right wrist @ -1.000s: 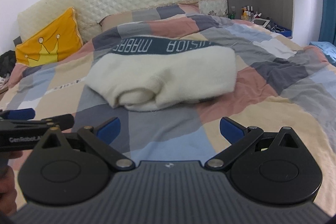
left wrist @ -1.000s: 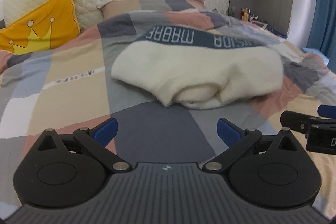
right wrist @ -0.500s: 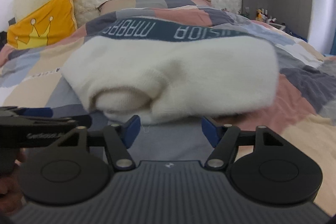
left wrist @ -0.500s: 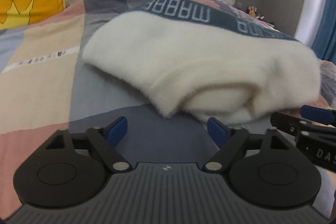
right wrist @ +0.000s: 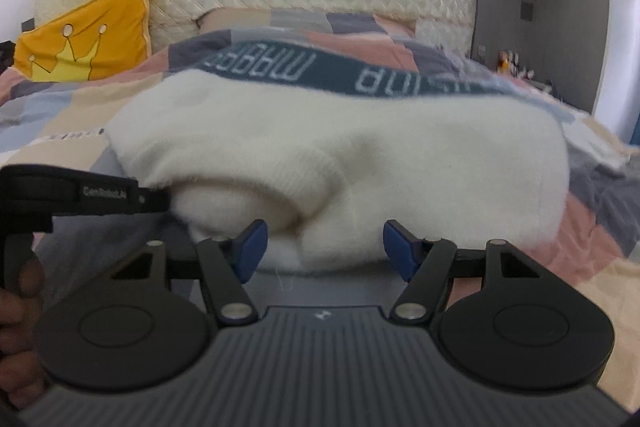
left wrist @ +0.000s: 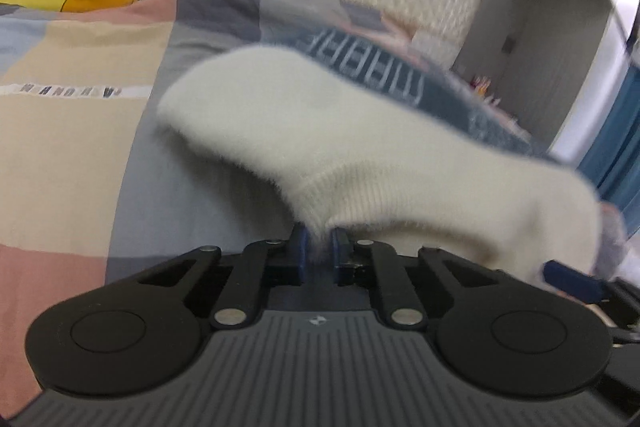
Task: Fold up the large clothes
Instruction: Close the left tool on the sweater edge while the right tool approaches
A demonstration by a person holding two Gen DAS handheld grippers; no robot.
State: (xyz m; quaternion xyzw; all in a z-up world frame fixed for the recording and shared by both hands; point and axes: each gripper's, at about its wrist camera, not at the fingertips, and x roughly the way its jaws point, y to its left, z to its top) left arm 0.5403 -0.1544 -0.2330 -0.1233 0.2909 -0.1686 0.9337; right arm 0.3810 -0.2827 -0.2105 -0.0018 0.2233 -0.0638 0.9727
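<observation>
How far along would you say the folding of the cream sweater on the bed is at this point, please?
Done: the cream sweater already lies folded into a compact bundle on the patchwork quilt. In hand: the left claw has just closed on its ribbed near edge; the right claw stands open around the front of the bundle. Left: the right claw's grip and the next fold.
</observation>
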